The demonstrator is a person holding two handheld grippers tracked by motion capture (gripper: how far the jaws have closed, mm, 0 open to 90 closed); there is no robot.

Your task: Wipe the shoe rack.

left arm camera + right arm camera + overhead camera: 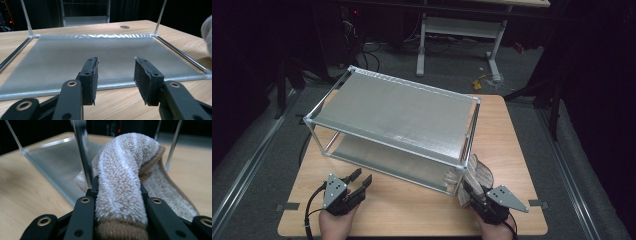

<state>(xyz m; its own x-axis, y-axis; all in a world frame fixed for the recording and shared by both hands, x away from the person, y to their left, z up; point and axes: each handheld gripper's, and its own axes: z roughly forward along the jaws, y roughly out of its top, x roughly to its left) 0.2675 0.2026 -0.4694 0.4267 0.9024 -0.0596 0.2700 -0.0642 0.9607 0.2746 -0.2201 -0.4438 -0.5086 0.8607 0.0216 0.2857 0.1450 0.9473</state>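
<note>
A two-tier metal rack [394, 112] with grey shelves stands on the wooden table [412, 210]. My right gripper [469, 192] is shut on a folded beige towel [478, 172] with a brown hem, held at the rack's near right corner post. In the right gripper view the towel [125, 177] bulges up between the black jaws, and the post [82, 152] stands just left of it. My left gripper [359, 181] hovers open in front of the rack's lower shelf [100, 55], with nothing between its pads [93, 77].
The rack takes up most of the tabletop. Bare wood lies along the near edge between the two hands. Beyond the table are a white desk frame [457, 30] and cables on a dark floor.
</note>
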